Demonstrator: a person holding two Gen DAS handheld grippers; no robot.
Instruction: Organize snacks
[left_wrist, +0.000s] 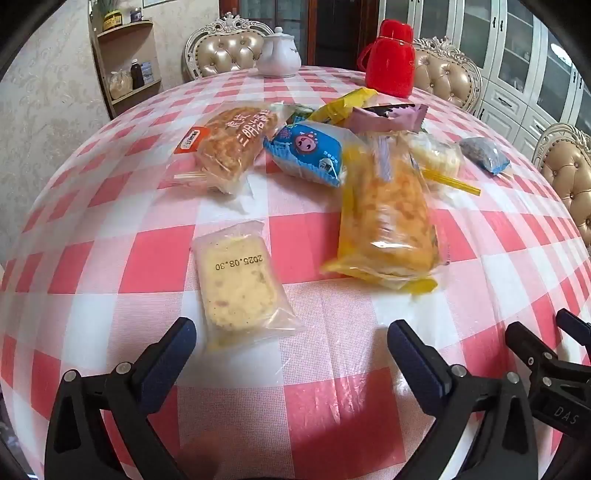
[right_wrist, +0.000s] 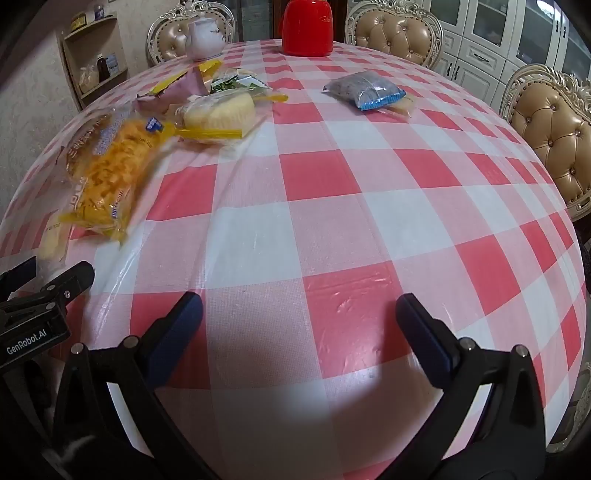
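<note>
Snacks in crinkly plastic wrappers are lying scattered on the pink-and-white checked tablecloth, most of them heaped toward the far left. The nearest one, a pale cake slice in a clear date-stamped wrapper, is sitting just ahead of the left gripper, its long axis running roughly away from the jaws, which are standing fully spread with nothing between them. The right gripper is likewise gaping wide over bare cloth, well apart from any packet. The left hand is therefore looking better placed to reach first.
</note>
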